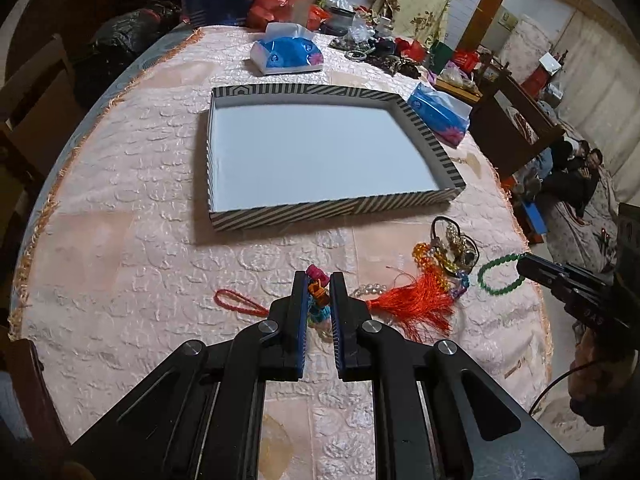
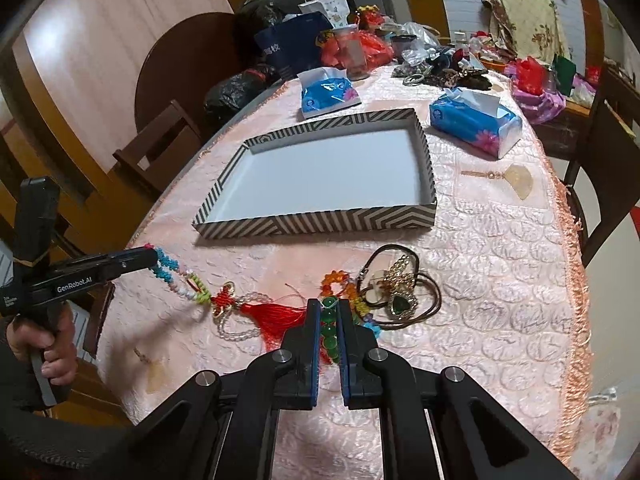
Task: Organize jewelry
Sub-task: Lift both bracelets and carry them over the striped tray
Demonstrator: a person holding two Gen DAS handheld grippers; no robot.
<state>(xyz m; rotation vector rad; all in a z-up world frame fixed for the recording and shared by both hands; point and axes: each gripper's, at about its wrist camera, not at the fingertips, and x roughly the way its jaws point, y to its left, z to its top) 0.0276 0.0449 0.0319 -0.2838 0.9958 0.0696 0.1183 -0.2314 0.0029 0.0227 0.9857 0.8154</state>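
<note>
A striped tray (image 1: pixel 320 210) (image 2: pixel 320 222) with a bare white floor sits mid-table. My left gripper (image 1: pixel 318 280) (image 2: pixel 154 258) is shut on a multicoloured beaded strand (image 1: pixel 318 296) (image 2: pixel 180 280) that ends in a red tassel (image 1: pixel 412 304) (image 2: pixel 276 314). My right gripper (image 2: pixel 328 306) (image 1: pixel 520 266) is shut on a green bead bracelet (image 2: pixel 329 324) (image 1: pixel 500 278). A pile of jewelry lies just beyond: an orange bead piece (image 2: pixel 338 282), a gold and green pendant on dark cords (image 2: pixel 400 292) (image 1: pixel 456 244), and a clear bead bracelet (image 2: pixel 240 320).
Two blue tissue packs (image 2: pixel 330 94) (image 2: pixel 476 124) lie beyond the tray. A small fan-shaped charm (image 2: pixel 516 184) lies at the right. A red cord loop (image 1: pixel 240 304) lies left of my left gripper. Clutter and bags (image 2: pixel 360 52) crowd the far edge. The fringed table edge (image 2: pixel 576 280) is close on the right.
</note>
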